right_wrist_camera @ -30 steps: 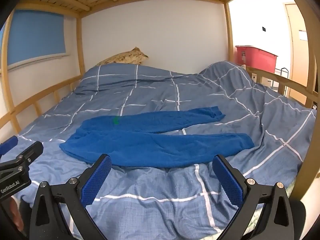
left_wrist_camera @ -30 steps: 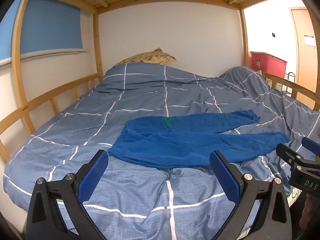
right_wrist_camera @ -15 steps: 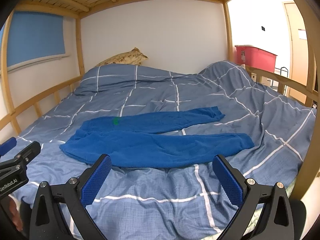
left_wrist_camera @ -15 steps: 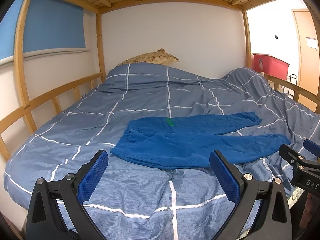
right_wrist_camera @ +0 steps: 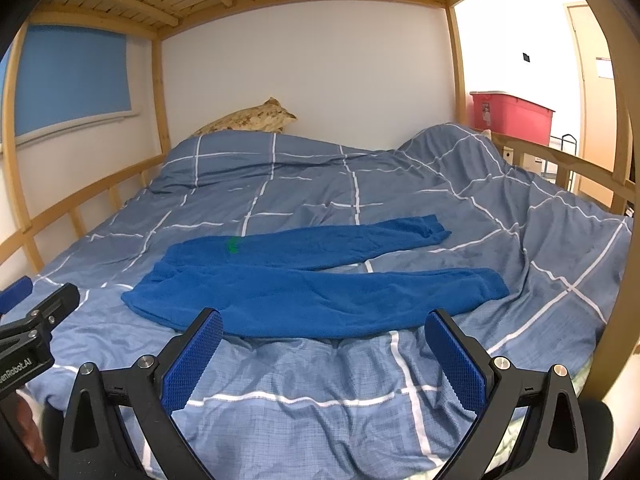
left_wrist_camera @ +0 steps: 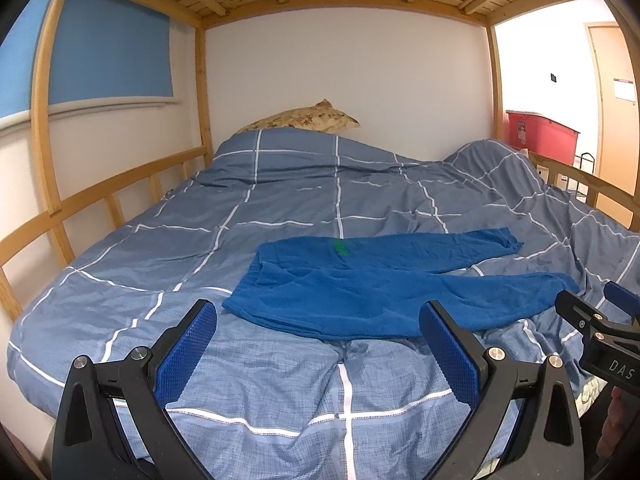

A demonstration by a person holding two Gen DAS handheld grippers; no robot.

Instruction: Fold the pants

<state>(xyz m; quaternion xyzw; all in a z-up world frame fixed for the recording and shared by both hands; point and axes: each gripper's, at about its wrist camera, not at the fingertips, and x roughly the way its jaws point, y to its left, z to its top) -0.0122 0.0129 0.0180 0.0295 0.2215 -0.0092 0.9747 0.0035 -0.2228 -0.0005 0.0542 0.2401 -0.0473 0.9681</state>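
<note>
Blue pants (left_wrist_camera: 360,280) lie spread flat on a blue checked duvet (left_wrist_camera: 240,208), waistband to the left, both legs running right. A small green mark sits near the waist. My left gripper (left_wrist_camera: 318,340) stands open just short of the pants' near edge, nothing between its blue pads. In the right wrist view the same pants (right_wrist_camera: 320,280) lie ahead of my right gripper (right_wrist_camera: 324,350), which is also open and holds nothing. Each gripper shows at the other view's side edge.
The bed sits inside a wooden bunk frame with side rails (left_wrist_camera: 100,200) and slats overhead. A patterned pillow (left_wrist_camera: 308,116) lies at the far wall. The duvet bunches up over the right rail (right_wrist_camera: 460,148). A red bin (right_wrist_camera: 512,116) stands beyond it.
Both views have shifted slightly; the pants sit a touch further right in the left wrist view. The pants have not moved, and both grippers stay open.
</note>
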